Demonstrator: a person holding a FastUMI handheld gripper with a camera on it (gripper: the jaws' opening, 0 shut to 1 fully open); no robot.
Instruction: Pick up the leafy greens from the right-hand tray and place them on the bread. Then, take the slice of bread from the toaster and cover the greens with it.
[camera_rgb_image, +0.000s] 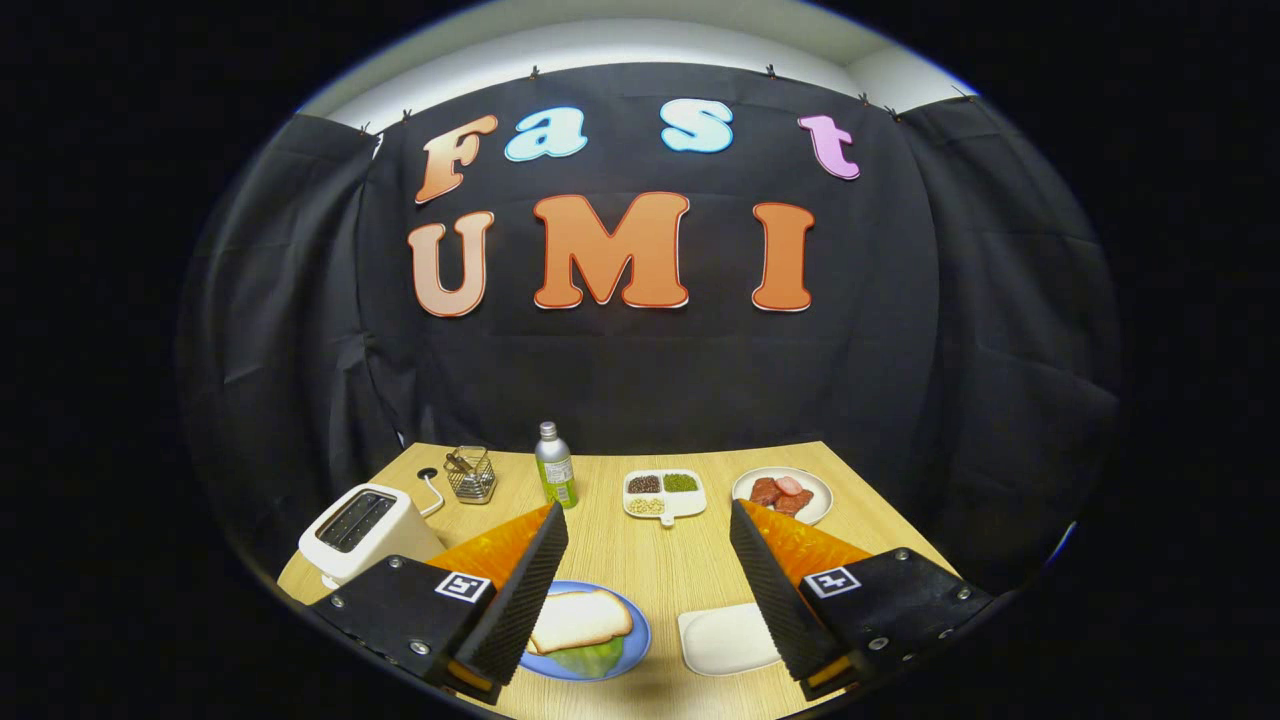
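My gripper (648, 525) hangs open above the wooden table, nothing between its fingers. Below and between the fingers, toward the left one, a blue plate (632, 645) carries a slice of bread (580, 620) lying on top of leafy greens (592, 658), whose green edge sticks out under the slice. The left finger (525, 590) covers the plate's left part. A cream toaster (365, 530) stands to the left of the left finger; its slots look dark and I cannot tell what is in them. A white tray (725, 638) lies beside the right finger with nothing on its visible part.
Beyond the fingers stand a green-labelled bottle (555, 466), a small wire basket (471, 474), a white divided dish (664, 494) with grains and a plate of meat pieces (783, 494). The toaster's cord (432, 492) runs to the back left. The black cloth wall closes the table's far side.
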